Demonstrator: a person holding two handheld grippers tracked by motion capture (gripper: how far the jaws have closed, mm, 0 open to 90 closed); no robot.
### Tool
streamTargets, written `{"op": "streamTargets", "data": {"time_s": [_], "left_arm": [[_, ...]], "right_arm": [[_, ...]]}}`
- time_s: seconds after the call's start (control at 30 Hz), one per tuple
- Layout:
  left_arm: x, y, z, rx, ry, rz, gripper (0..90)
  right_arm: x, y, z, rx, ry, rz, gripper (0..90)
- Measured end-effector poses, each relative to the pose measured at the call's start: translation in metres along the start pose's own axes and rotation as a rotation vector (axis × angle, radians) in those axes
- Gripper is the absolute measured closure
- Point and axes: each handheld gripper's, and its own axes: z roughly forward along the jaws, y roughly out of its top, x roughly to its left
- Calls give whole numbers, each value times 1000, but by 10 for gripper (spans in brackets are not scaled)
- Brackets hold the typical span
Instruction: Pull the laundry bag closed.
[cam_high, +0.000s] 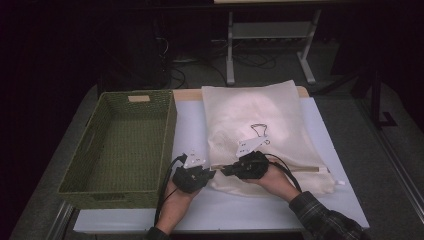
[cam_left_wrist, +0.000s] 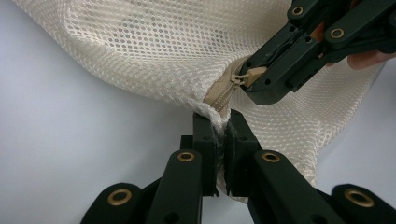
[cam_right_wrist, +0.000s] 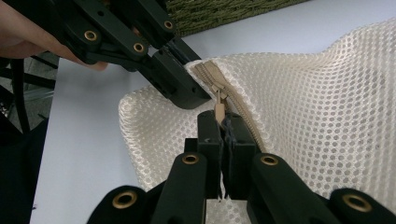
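Left gripper (cam_left_wrist: 220, 133) clamped tight on mesh bag (cam_high: 260, 130) corner at the zipper's (cam_left_wrist: 223, 95) end. Right gripper (cam_right_wrist: 224, 128) pinches the zipper pull (cam_right_wrist: 218, 111) just beside it. High view adds a green basket (cam_high: 120, 145) left of the bag; no writing legible.

A lab or test room, dimly lit. A work table (cam_high: 345, 150) with a white mat (cam_high: 192, 130) stands on a bare grey floor (cam_high: 270, 70). Behind it stands a metal-legged bench (cam_high: 270, 32), with loose cables (cam_high: 175, 75) lying on the floor beside it.

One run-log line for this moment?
left tool: shut on mesh bag corner | right tool: shut on zipper pull | basket: beside
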Motion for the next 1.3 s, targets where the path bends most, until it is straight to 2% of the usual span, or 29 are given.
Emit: {"op": "streamTargets", "data": {"time_s": [0.07,0.17,0.27,0.67,0.8,1.17,1.3], "left_arm": [[-1,0,0,4,19,-2,846],[-1,0,0,2,23,-10,848],[0,0,-2,-4,36,-26,849],[0,-1,-2,-5,40,-40,846],[-1,-2,-2,5,54,-46,846],[-1,-3,-3,23,80,-70,846],[-3,-4,-2,32,91,-64,846]], "right_arm": [[-1,-1,2,12,-13,-6,871],[-2,-3,3,8,-9,5,871],[-2,-3,2,20,-28,-11,872],[-7,-14,-10,30,-51,13,871],[-6,-16,-11,45,-58,4,872],[-7,-24,-20,60,-69,21,872],[-7,-27,-22,63,-72,26,871]]}}
